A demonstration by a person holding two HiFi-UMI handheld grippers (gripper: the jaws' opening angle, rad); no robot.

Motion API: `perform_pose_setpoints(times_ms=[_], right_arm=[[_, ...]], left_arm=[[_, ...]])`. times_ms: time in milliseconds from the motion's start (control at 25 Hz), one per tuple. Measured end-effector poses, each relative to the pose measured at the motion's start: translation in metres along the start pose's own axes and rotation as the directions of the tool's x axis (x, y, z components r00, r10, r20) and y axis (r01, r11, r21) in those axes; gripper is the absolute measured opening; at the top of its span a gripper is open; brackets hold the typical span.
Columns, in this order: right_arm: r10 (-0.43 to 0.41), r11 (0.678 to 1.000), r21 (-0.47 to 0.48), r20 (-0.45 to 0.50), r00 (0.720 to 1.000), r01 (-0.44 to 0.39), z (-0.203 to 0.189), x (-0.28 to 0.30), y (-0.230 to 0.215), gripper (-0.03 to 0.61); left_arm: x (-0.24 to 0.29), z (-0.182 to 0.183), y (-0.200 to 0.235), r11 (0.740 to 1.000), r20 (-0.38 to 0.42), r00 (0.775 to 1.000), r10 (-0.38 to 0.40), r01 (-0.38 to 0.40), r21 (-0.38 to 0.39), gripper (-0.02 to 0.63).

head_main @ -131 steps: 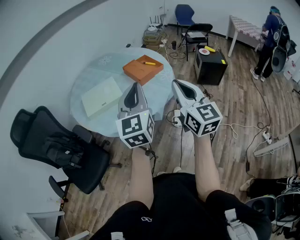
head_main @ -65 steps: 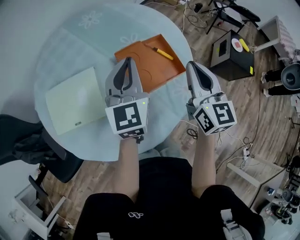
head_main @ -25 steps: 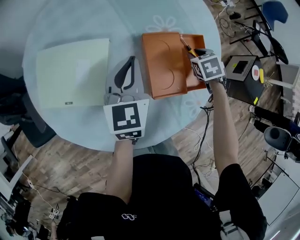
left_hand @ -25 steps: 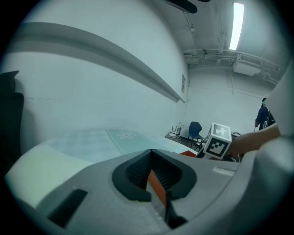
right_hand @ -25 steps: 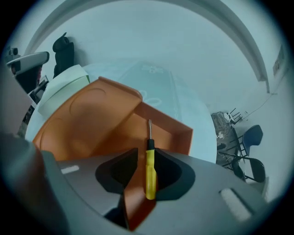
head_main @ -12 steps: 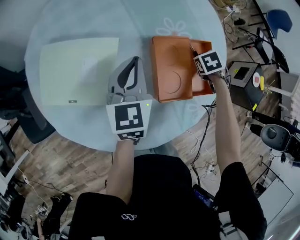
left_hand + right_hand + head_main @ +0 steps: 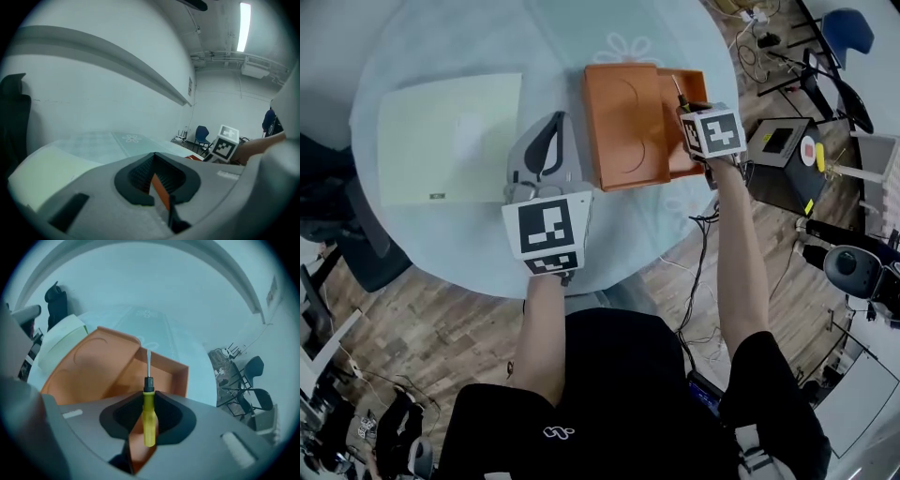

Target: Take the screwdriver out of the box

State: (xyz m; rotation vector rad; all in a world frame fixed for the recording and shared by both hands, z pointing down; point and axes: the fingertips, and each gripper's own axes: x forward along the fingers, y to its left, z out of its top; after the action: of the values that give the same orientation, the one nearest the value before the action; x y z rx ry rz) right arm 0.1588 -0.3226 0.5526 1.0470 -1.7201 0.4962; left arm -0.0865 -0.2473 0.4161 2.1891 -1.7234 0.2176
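— Across the upper half of the head view, what takes up the most room?

— That's the round table (image 7: pixel 422 56). Its top is smooth and glassy, pale blue-green, with a faint flower print near the upper edge. A wood-plank floor (image 7: pixel 422 328) shows round it at the lower left and at the right.

— And lying on it?

— At the upper left is a flat, pale green sheet (image 7: pixel 450 136), matt and rectangular with square corners. Right of centre sits the orange box (image 7: pixel 623 127). It is open, matt and card-like. It has a broad flat panel with curved lines pressed into it, and a deeper, narrower tray along its right side.

— Where are the two tools?

— The left gripper (image 7: pixel 555 122) is smooth grey plastic tapering to a point. It is over the table between the sheet and the box, just beside the box's left edge. In the left gripper view its jaws meet at the tips, with nothing between the ribbed black pads. The right gripper (image 7: pixel 149 394) is at the box's right side, under its black-and-white marker cube (image 7: pixel 711 131), and points steeply down. Its jaws have just been closing, and the pads press on either side of a handle.

— Whose handle?

— It belongs to the screwdriver (image 7: pixel 148 420), the smallest thing here. It has a round yellow plastic handle, a black collar and a thin bare metal shaft. The shaft juts past the jaws over the deeper tray, toward the box's upper right. Whether its tip touches the tray, I can't tell.
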Motion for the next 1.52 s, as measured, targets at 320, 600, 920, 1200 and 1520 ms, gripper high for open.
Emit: perform_pose_setpoints(times_ms=[320, 600, 920, 1200, 1520], right_arm=[[0.072, 0.986, 0.097, 0.474, 0.878, -0.133, 0.024, -0.120, 0.028, 0.091], [-0.007, 0.968, 0.186, 0.696, 0.718, -0.171, 0.028, -0.223, 0.027, 0.091], [-0.043, 0.945, 0.198, 0.865, 0.501, -0.260, 0.007, -0.332, 0.015, 0.092], [-0.035, 0.937, 0.170, 0.915, 0.401, -0.306, -0.017, -0.364, 0.011, 0.092], [-0.035, 0.937, 0.156, 0.931, 0.362, -0.313, -0.018, -0.372, 0.006, 0.092]], left_arm=[[-0.030, 0.032, -0.056, 0.998, 0.071, 0.997, -0.032, 0.029, 0.047, 0.003], [-0.055, 0.069, -0.099, 0.996, 0.162, 0.985, -0.057, 0.045, 0.080, 0.003], [-0.090, 0.124, -0.171, 0.986, 0.296, 0.946, -0.132, 0.094, 0.138, 0.003], [-0.112, 0.147, -0.189, 0.981, 0.342, 0.931, -0.123, 0.063, 0.182, 0.003], [-0.110, 0.151, -0.205, 0.972, 0.340, 0.929, -0.145, 0.070, 0.224, 0.002]])
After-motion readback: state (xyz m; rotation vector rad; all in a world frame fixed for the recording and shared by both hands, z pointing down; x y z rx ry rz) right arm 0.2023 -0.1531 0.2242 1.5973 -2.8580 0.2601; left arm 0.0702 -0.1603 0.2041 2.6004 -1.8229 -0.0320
